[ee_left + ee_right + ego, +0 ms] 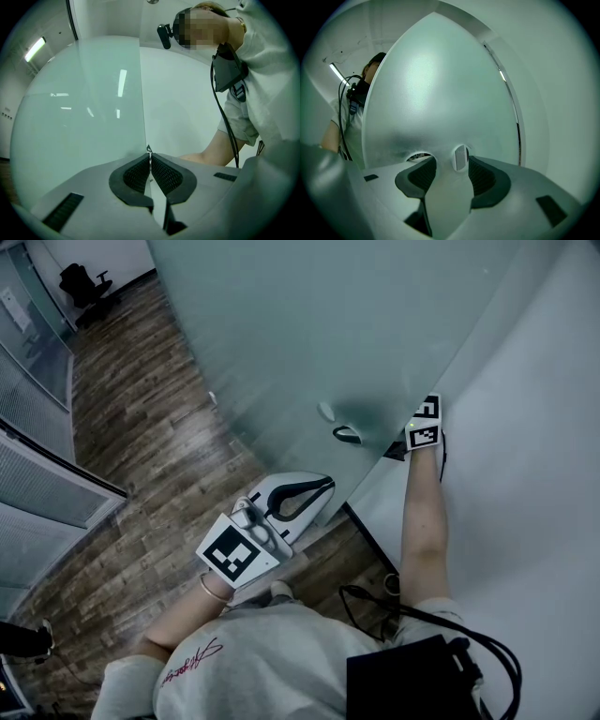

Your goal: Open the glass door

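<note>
The frosted glass door [309,324] stands in front of me, its free edge beside the white wall. A small pale knob [325,412] and a dark loop [347,434] sit near that edge. My right gripper [447,171] reaches round the edge; its marker cube [424,423] shows, and its jaws are a dark blur behind the glass. It is open, and the knob [461,158] sits between its pads close to the right one, not pressed. My left gripper [326,486] is held lower and is shut with nothing in it [149,157]. Its tips point at the door's edge [140,93].
Dark wood floor [159,456] spreads out to the left. A white wall [525,474] runs along the right, close to the door's edge. Glass partitions [37,474] line the far left and an office chair [84,282] stands far back. A black pack and cables [403,681] hang on the person's front.
</note>
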Action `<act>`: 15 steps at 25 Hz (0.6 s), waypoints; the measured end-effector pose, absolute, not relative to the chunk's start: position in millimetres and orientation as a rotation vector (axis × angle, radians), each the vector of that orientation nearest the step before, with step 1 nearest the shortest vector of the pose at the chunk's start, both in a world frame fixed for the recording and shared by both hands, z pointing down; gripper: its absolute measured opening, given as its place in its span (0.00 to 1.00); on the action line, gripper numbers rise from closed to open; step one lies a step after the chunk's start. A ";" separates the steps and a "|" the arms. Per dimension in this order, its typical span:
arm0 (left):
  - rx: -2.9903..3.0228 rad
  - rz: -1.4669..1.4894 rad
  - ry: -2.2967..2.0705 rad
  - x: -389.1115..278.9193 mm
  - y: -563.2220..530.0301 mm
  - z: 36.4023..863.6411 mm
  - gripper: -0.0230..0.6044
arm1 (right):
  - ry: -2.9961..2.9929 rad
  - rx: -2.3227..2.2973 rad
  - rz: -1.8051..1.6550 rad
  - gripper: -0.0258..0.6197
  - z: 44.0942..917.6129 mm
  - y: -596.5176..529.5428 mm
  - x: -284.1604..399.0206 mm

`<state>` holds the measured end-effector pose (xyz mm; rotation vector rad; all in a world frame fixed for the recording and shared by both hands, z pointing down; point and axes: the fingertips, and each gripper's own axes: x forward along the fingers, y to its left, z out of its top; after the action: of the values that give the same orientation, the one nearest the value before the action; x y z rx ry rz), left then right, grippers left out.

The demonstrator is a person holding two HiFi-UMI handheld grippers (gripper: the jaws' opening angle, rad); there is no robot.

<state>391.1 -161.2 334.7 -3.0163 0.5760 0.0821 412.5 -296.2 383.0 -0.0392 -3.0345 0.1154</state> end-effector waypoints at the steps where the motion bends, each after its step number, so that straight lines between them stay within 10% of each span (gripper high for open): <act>1: -3.021 0.083 0.579 391.7 -160.9 335.9 0.08 | -3.038 -0.052 0.126 0.38 383.9 -296.4 414.0; 15: -3.014 0.087 0.599 370.8 -152.1 341.6 0.07 | -3.120 -0.103 0.288 0.38 387.1 -298.8 420.8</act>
<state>370.8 -152.1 341.6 -3.0139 0.5994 0.0872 420.8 -298.8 387.1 -0.1029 -3.1198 0.2875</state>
